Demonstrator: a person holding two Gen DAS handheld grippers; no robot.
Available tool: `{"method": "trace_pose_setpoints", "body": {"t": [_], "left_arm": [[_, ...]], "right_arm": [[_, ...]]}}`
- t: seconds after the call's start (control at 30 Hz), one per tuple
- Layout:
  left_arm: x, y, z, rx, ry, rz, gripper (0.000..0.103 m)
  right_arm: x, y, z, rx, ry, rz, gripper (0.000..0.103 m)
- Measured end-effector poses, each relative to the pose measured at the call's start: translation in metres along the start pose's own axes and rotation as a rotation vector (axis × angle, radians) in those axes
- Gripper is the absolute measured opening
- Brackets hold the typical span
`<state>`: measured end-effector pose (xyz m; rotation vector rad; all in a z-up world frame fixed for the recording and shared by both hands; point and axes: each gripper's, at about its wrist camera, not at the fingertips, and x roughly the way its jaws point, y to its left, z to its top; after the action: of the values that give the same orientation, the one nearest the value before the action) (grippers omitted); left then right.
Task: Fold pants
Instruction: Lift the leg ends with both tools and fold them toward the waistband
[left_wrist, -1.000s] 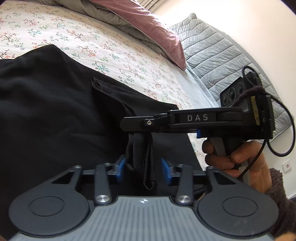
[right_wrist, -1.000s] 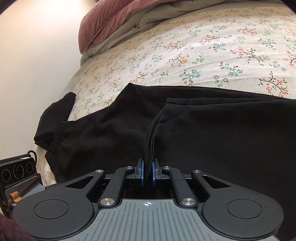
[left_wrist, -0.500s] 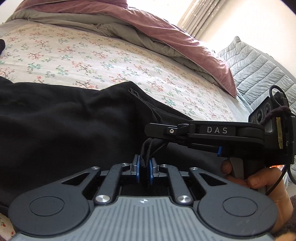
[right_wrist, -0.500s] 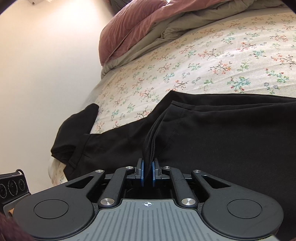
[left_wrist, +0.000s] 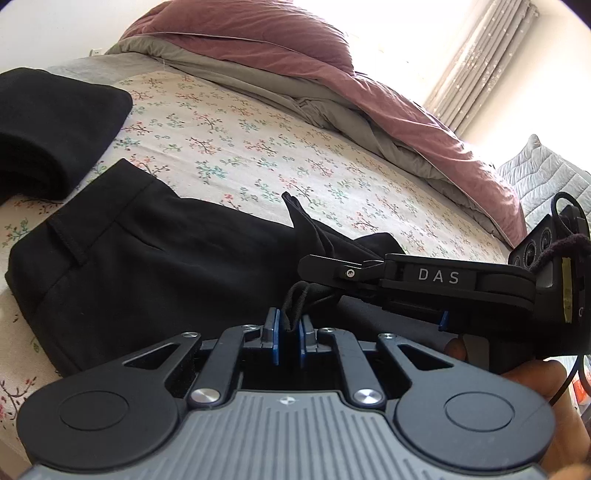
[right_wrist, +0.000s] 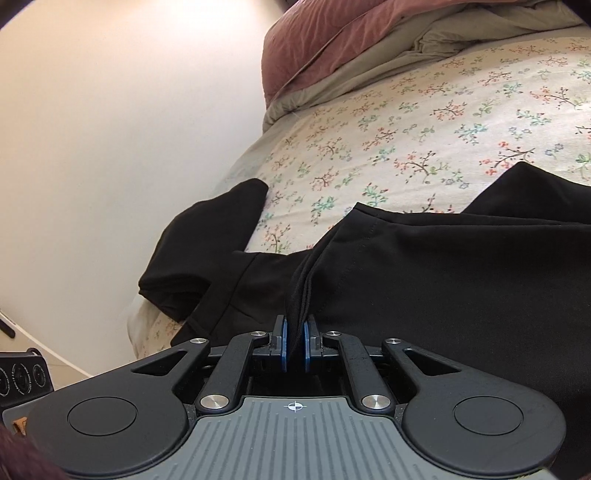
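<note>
Black pants (left_wrist: 155, 258) lie on the floral bed sheet (left_wrist: 258, 147); a belt loop and pocket seam show at the left. My left gripper (left_wrist: 288, 332) is shut on a bunched edge of the black fabric. My right gripper (right_wrist: 294, 341) is shut on a fold of the same pants (right_wrist: 443, 277), which rises up from its blue pads. The right gripper's body (left_wrist: 443, 280), marked DAS, sits just right of my left fingers, with the hand under it.
A folded black garment (left_wrist: 48, 129) lies at the bed's left edge, also in the right wrist view (right_wrist: 207, 240). A mauve duvet (left_wrist: 332, 74) and grey blanket are heaped at the far side. A pale wall (right_wrist: 110, 129) borders the bed. A quilted grey cushion (left_wrist: 546, 184) is at the right.
My left gripper went from open around the fabric to shut on it. Both grippers have then swung left along the pants, bringing the waistband end and folded garment into view.
</note>
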<state>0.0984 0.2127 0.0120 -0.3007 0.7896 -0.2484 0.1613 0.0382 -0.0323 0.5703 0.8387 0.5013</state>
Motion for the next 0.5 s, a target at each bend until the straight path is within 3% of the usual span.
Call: {"method": "trace_pose_setpoints", "body": {"t": [0.5], "left_arm": [[-0.035, 0.099, 0.022, -0.23, -0.082, 0.104, 0.02]], "right_arm": [[0.099, 0.069, -0.001, -0.037, 0.057, 0.095, 0.009]]}}
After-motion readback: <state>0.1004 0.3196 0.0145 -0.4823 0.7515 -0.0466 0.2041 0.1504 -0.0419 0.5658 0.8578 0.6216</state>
